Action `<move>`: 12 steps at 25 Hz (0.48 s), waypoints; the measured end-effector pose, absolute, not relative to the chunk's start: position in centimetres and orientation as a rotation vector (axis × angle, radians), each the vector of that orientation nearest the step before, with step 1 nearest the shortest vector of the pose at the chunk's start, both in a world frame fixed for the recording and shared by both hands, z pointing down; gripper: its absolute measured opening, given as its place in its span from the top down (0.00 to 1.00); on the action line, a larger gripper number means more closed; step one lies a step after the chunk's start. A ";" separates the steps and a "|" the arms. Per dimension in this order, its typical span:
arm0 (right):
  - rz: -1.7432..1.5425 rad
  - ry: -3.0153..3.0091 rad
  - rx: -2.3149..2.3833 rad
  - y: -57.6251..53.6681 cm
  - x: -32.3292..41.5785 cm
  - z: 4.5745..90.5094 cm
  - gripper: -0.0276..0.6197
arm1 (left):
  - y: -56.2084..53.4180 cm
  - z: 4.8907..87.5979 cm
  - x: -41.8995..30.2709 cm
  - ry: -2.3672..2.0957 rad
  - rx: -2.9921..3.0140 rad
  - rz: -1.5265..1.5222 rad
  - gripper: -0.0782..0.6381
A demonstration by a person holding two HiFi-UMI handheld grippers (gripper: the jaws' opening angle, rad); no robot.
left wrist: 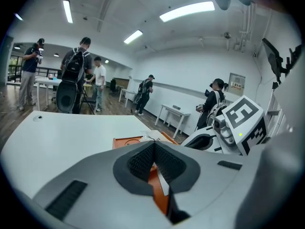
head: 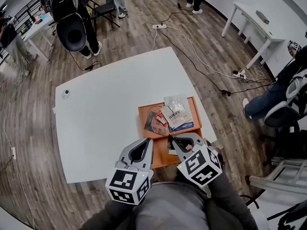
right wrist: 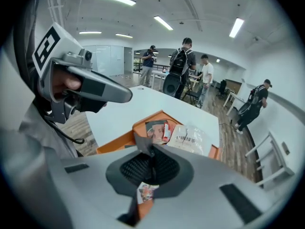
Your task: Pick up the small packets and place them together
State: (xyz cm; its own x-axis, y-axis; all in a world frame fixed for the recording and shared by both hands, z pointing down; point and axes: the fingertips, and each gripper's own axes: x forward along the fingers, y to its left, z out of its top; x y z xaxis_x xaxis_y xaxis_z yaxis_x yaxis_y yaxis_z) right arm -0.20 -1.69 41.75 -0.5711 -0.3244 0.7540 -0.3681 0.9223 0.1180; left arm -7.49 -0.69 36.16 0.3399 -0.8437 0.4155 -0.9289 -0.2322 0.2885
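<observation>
White table (head: 96, 128) lies beneath both tools. A small packet (right wrist: 145, 192) is clamped between the closed jaws of the right gripper (right wrist: 151, 163), over the near end of the orange tray (head: 160, 155). The left gripper (left wrist: 153, 159), just beside it, is seen with jaws together, apparently empty. Further packets (head: 176, 110) are piled on the tray's far half.

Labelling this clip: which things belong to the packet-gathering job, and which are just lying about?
Job: packets on the orange tray; small packet clamped in the right hand-held gripper.
Lying about: small round object on the white table; power strip and cables on the floor.
</observation>
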 end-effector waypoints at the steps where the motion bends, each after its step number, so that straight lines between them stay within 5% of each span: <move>1: 0.064 -2.228 0.498 -2.1 -0.1 41.4 0.94 | -0.9 36.1 -7.3 -1.549 2.131 0.233 0.90; 12: -0.012 -2.286 0.608 -9.9 -0.9 38.9 0.94 | -3.6 36.0 -8.9 -1.621 2.073 0.211 0.90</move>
